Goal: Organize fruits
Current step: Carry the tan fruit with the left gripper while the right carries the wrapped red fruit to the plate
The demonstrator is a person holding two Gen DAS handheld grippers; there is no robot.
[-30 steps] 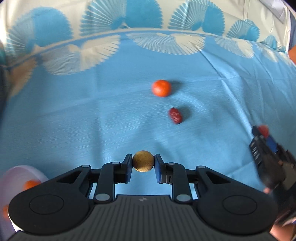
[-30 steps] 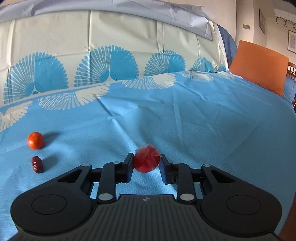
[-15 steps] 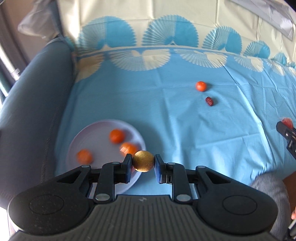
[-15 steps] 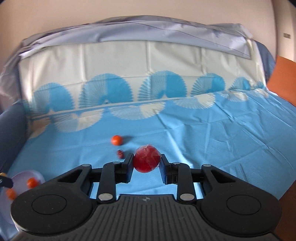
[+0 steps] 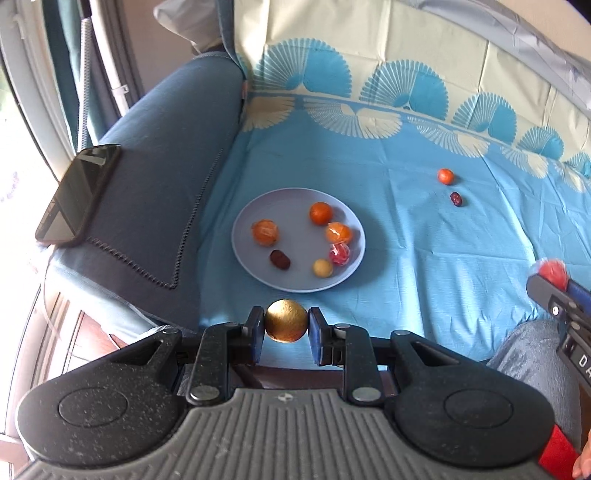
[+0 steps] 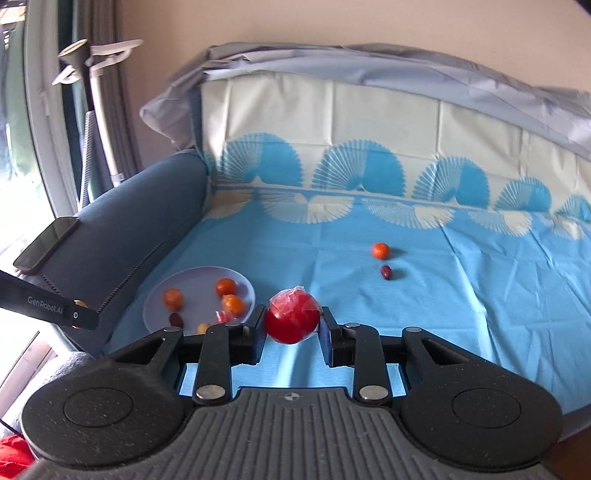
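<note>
Left gripper (image 5: pixel 286 328): pointing steeply down, its jaws pinching a golden-brown round fruit (image 5: pixel 286 320) just before the lavender plate (image 5: pixel 243 254).
Right gripper (image 6: pixel 293 328): tilting down mildly, clamping a red wrapped fruit (image 6: pixel 292 320) above the blue cloth (image 6: pixel 461 295).
Left view only: a knee (image 5: pixel 532 350).
Right view only: a wall (image 6: pixel 295 26).

We are seeing a sofa seat covered by a blue cloth (image 5: pixel 424 236) with pale fan patterns along its far edge. A lilac plate (image 5: pixel 243 236) is lying on the cloth near the grey-blue armrest (image 5: pixel 159 155). Well apart from the plate, a small orange fruit (image 5: pixel 446 176) and a dark red date (image 5: pixel 456 199) are lying just beside each other. A dark phone (image 5: pixel 75 195) is resting on the armrest.
</note>
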